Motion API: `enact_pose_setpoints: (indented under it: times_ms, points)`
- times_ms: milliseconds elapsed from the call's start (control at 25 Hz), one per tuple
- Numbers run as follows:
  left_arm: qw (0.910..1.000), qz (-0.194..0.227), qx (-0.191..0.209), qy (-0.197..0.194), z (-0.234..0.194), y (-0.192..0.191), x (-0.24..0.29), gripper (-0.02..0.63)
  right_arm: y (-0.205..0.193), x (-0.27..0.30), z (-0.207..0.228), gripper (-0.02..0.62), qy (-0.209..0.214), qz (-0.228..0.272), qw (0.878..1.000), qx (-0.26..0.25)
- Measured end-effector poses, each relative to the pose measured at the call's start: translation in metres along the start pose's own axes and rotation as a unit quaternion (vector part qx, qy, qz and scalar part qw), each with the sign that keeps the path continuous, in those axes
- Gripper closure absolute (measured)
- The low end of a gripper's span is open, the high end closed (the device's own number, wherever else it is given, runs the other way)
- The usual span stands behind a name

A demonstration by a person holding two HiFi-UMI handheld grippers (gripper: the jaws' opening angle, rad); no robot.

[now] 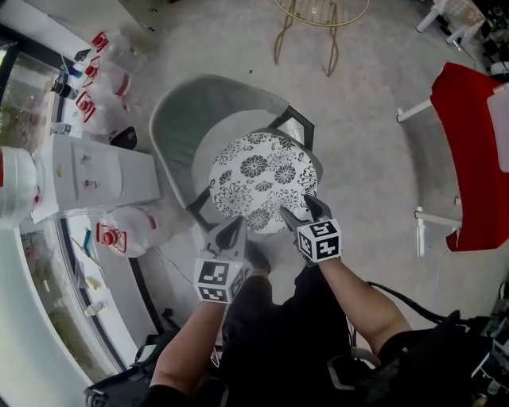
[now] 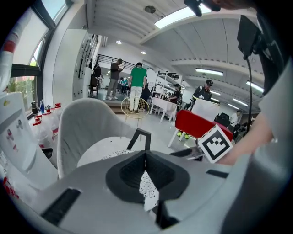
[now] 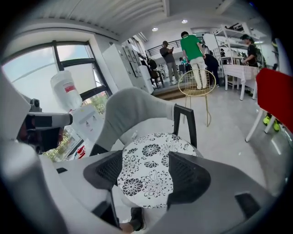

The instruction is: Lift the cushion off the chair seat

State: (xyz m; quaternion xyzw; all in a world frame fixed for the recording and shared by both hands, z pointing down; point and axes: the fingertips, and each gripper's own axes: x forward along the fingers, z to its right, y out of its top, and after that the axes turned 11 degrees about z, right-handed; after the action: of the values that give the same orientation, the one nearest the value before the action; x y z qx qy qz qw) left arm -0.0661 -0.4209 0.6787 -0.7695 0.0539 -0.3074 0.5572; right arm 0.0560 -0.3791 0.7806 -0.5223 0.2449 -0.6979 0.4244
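The round, black-and-white flowered cushion (image 1: 262, 181) lies flat on the seat of the grey chair (image 1: 184, 119), whose curved back rises on the cushion's 10 o'clock side in the head view. The right gripper (image 1: 296, 205) points down at the cushion's rim at about 5 o'clock. Its jaws stand well apart, and its own view shows the flowered top between them with neither pad pressing on it. The left gripper (image 1: 230, 232) sits just off the rim at about 7 o'clock. Its jaws are drawn together to a point with nothing held; only a thin sliver of the cushion's pattern shows through the gap behind the tips. Around the chair on the floor, a gold wire stool (image 1: 320, 22) stands at 12 o'clock, a red chair (image 1: 469, 151) at 3 o'clock, and a cluster of large clear water bottles (image 1: 107, 75) at 10 o'clock. Several people stand far back in the room in both gripper views.
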Motion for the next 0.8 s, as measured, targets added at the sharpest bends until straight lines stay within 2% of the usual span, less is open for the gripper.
enact_pose_setpoints:
  times_ms: [240, 480, 800]
  points:
    - [0.9989, -0.047, -0.008, -0.001, -0.007, -0.056, 0.015, 0.598, -0.068, 0.007, 0.029, 0.255, -0.059, -0.059, 0.995, 0.05]
    - [0.9972, -0.068, -0.029, -0.002, -0.007, -0.096, 0.026, 0.598, -0.127, 0.019, 0.051, 0.228, -0.107, -0.103, 0.982, 0.114]
    - [0.9952, -0.086, -0.046, -0.002, -0.007, -0.145, 0.038, 0.598, -0.188, 0.046, 0.077, 0.189, -0.128, -0.14, 0.967, 0.169]
